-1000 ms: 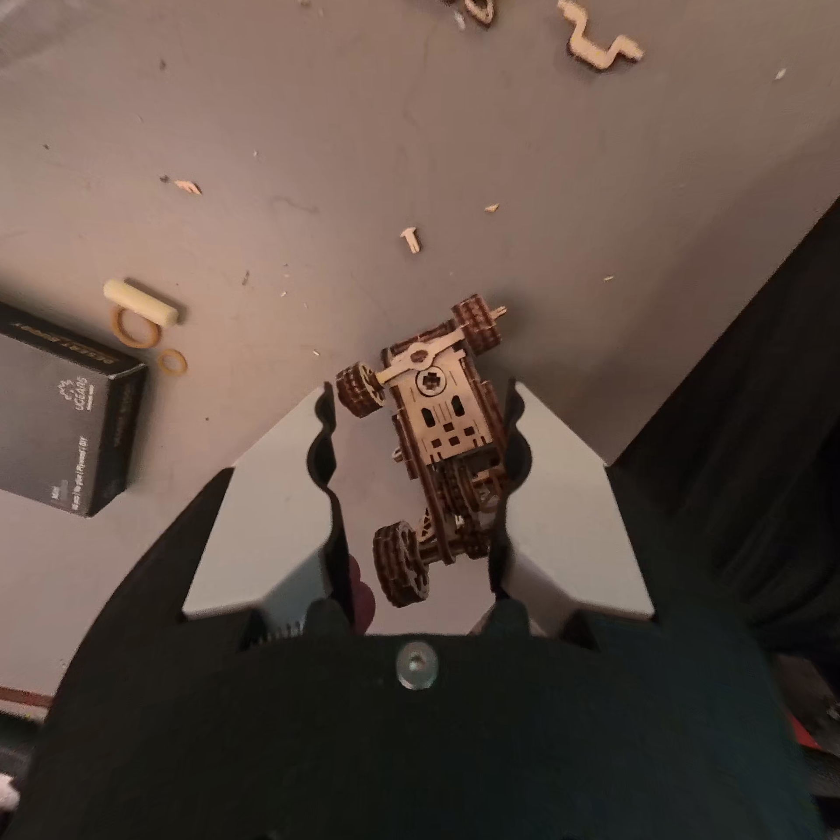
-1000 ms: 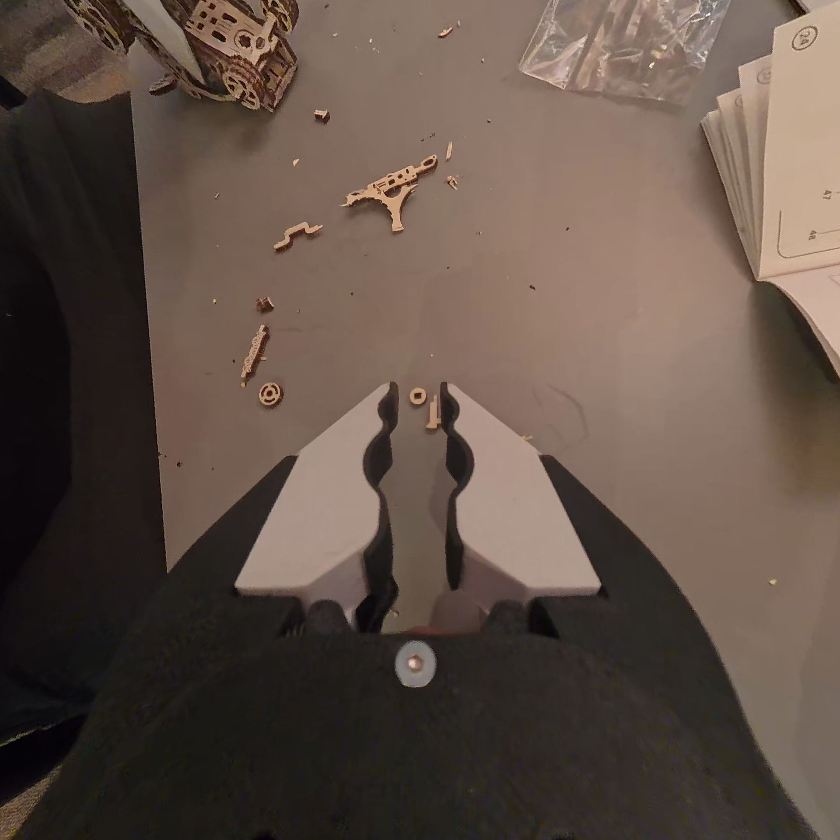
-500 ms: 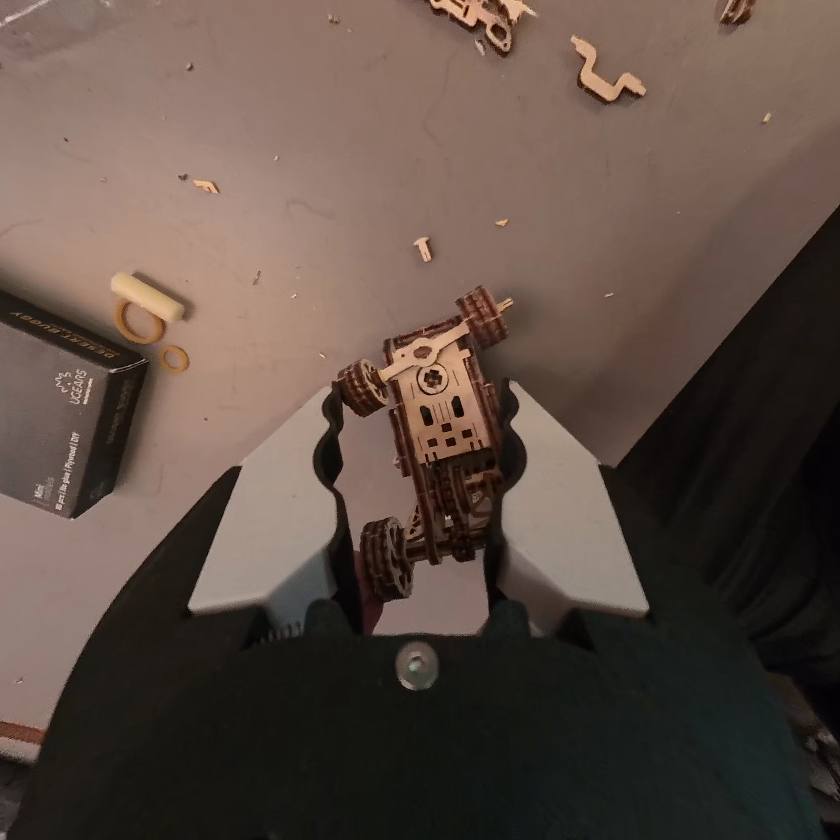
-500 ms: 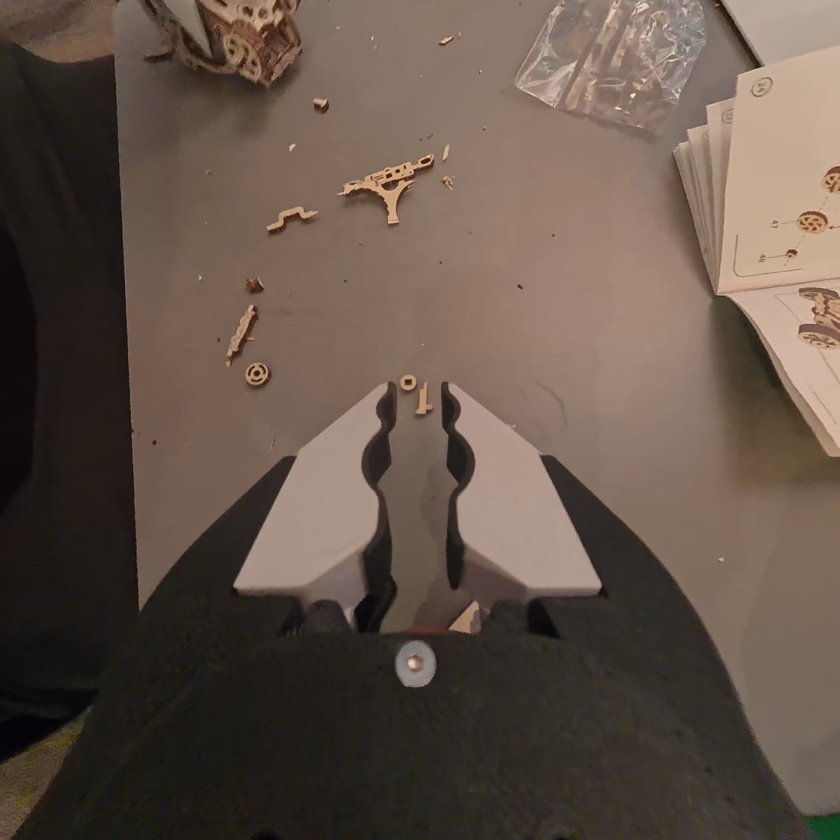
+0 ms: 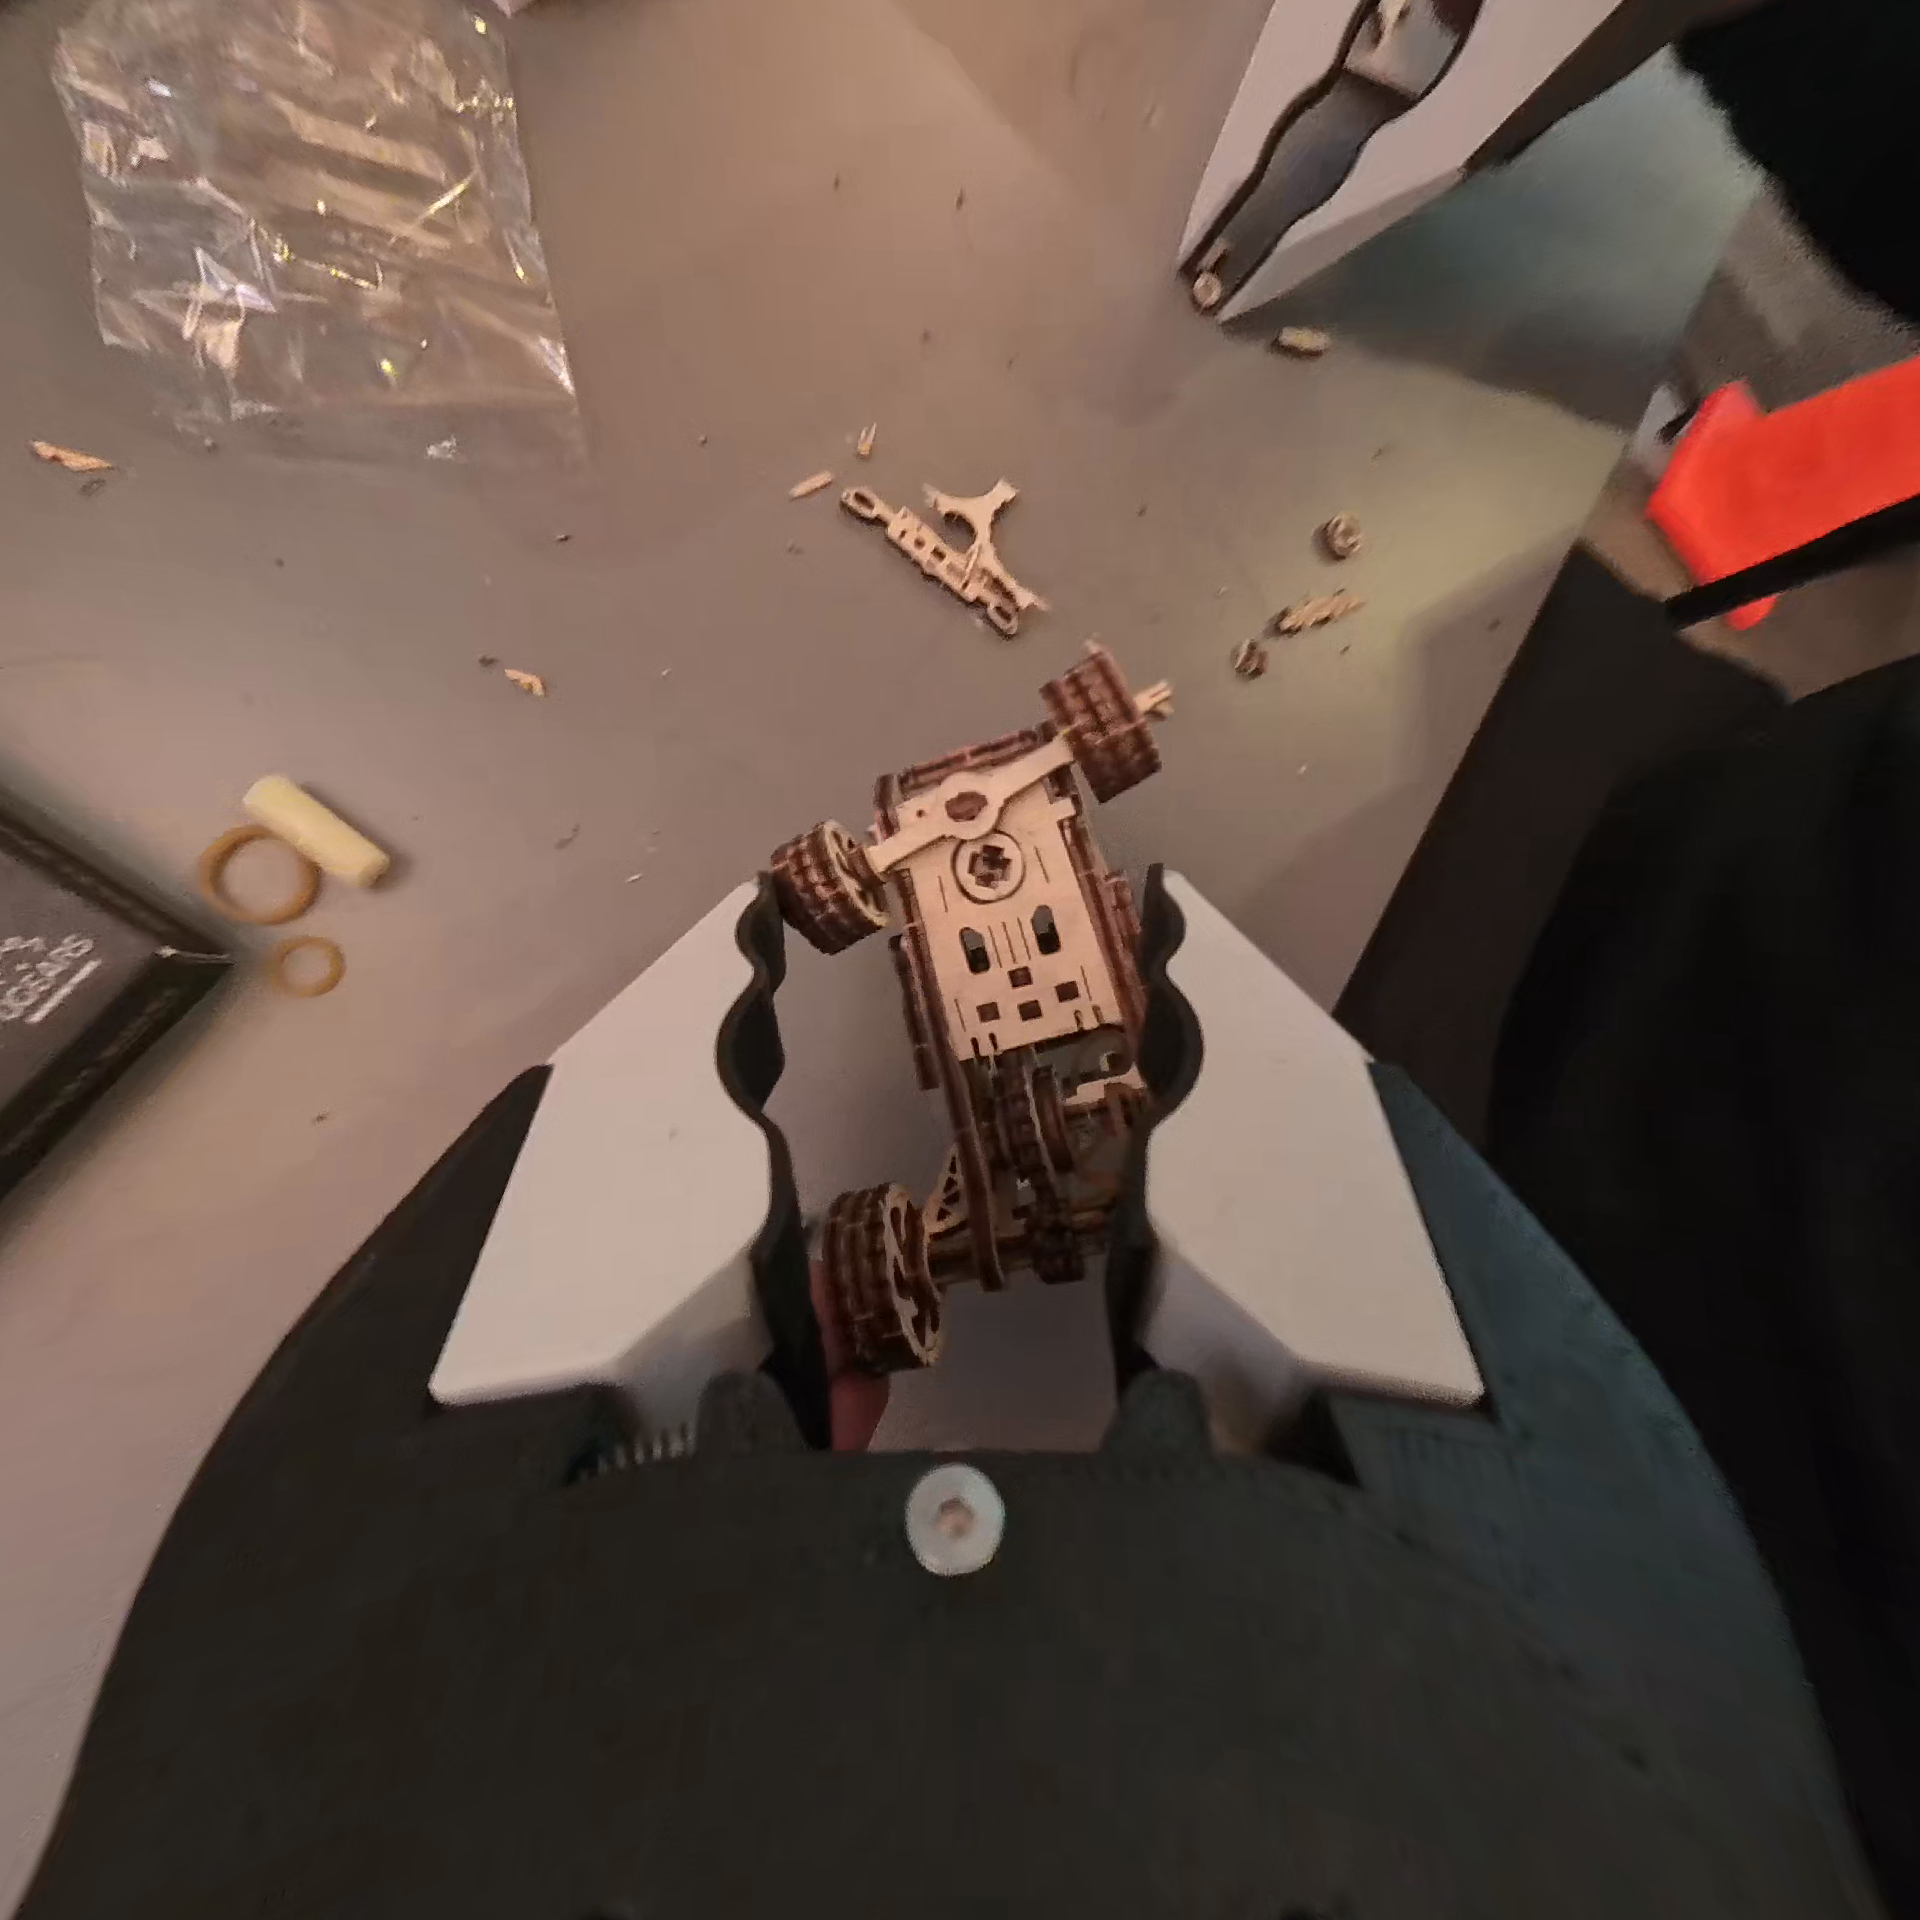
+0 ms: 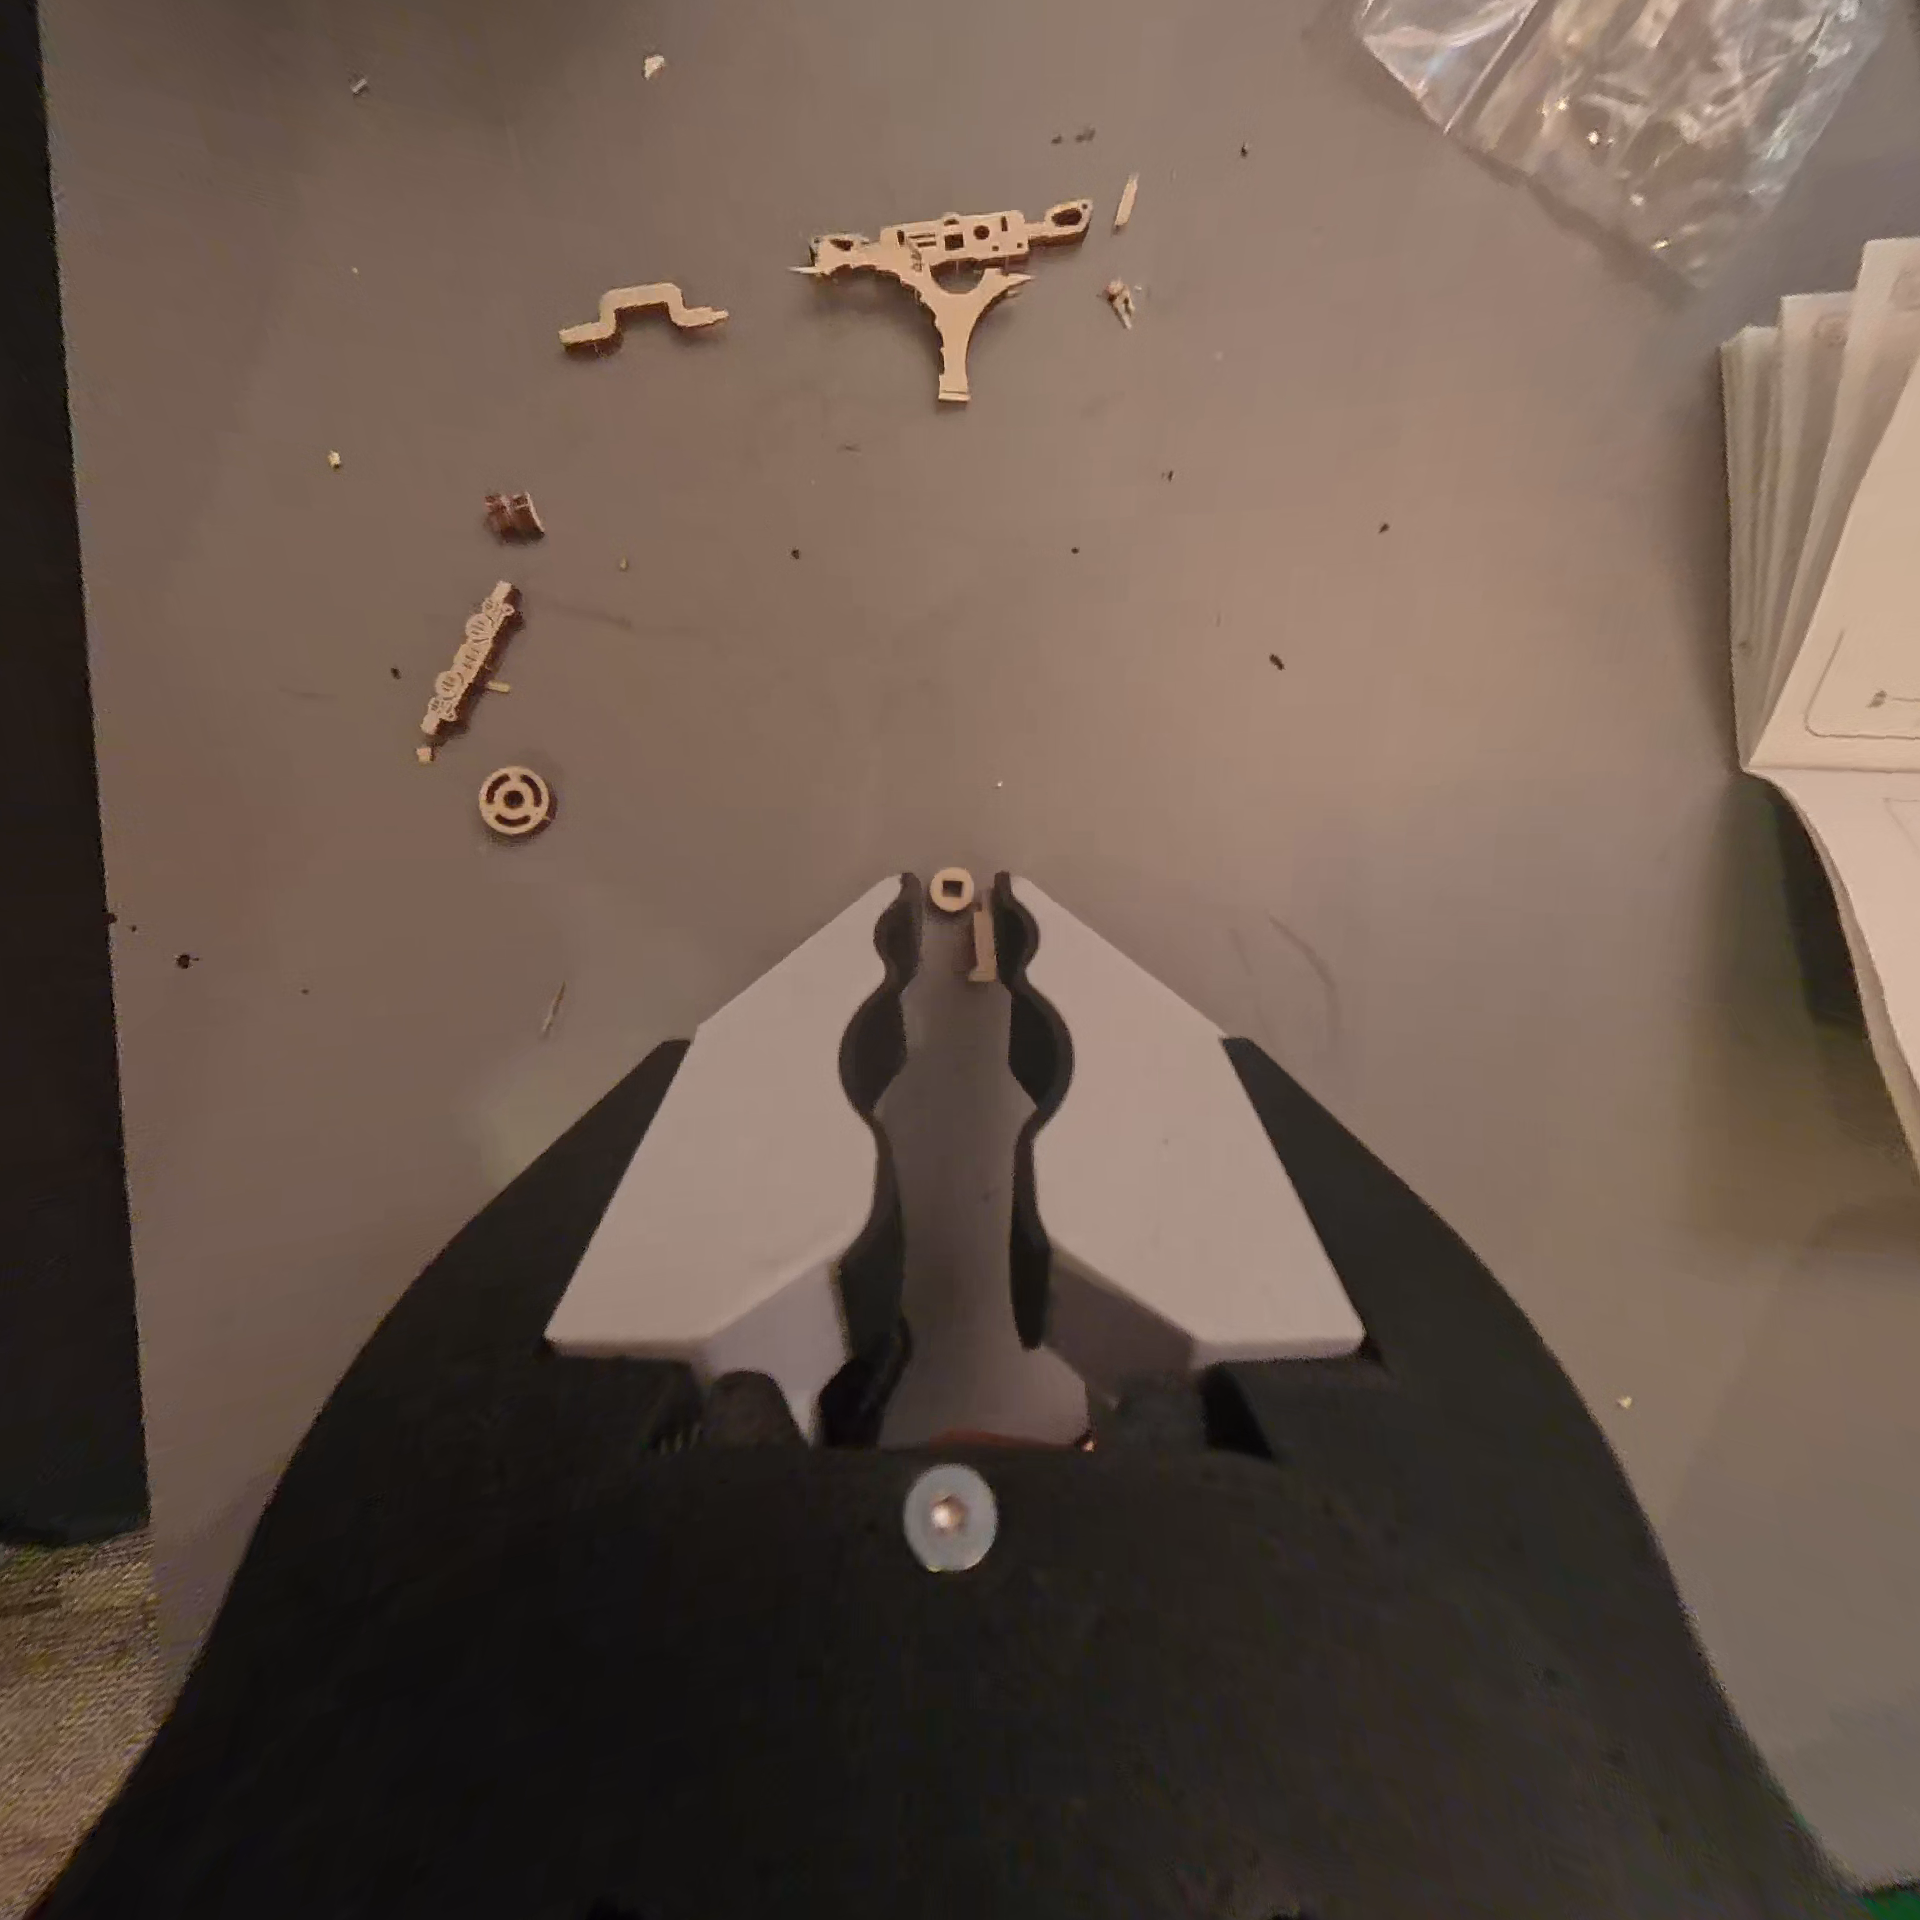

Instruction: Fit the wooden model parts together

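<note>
The left gripper (image 5: 956, 935) points down at the grey table (image 5: 644, 665), its jaws clamped on a wooden model buggy (image 5: 997, 997) held at mid-frame, underside up and nose away from the camera. Three of the buggy's wheels show; the fourth is hidden behind the right finger.

The right gripper (image 6: 956, 904) hangs low over the table with its jaws parted by a narrow gap and nothing gripped. Between its tips lie a small wooden ring (image 6: 950, 890) and a short wooden peg (image 6: 981, 940).

In the upper left of the right wrist view lie five loose parts: a stepped bracket (image 6: 642, 317), a branched frame piece (image 6: 951, 265), a dark spool (image 6: 513, 515), a carved strip (image 6: 470, 658) and a round disc (image 6: 514, 801).

A clear plastic bag (image 6: 1621, 114) and an open instruction booklet (image 6: 1829, 582) are cut off at the right edge. In the left wrist view, a black box (image 5: 73, 1008) is cropped at the left, beside two rubber bands (image 5: 260, 875) and a pale cylinder (image 5: 315, 844).
</note>
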### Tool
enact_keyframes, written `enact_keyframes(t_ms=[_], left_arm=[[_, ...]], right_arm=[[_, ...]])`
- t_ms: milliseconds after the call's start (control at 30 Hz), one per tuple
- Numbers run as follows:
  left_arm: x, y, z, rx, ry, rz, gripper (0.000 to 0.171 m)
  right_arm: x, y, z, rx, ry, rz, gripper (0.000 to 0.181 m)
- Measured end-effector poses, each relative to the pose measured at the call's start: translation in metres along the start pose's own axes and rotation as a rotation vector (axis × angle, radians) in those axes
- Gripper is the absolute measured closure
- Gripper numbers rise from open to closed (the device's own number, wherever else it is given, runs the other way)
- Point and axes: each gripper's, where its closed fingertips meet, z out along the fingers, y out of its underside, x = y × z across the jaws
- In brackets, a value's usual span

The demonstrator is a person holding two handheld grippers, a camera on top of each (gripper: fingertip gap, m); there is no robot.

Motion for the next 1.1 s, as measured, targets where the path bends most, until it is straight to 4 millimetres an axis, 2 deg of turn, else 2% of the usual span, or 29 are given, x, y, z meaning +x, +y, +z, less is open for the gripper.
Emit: enact_keyframes(t_ms=[367, 533, 733, 1033, 1100], left_arm=[[0.02, -0.02, 0.009, 0.242, 0.179, -0.16, 0.107], [0.021, -0.015, 0.02, 0.261, 0.219, -0.2, 0.107], [0.021, -0.016, 0.023, 0.297, 0.266, -0.236, 0.107], [0.021, -0.017, 0.024, 0.307, 0.291, -0.239, 0.107], [0.021, -0.017, 0.024, 0.309, 0.296, -0.241, 0.107]], right_arm=[[0.0, -0.005, 0.003, -0.015, -0.022, -0.038, 0.175], [0.001, -0.017, -0.001, 0.048, -0.034, -0.009, 0.175], [-0.003, -0.016, 0.009, 0.043, -0.063, 0.011, 0.174], [-0.005, -0.021, 0.016, -0.02, -0.055, -0.081, 0.171], [-0.004, -0.02, 0.016, -0.033, -0.056, -0.09, 0.176]])
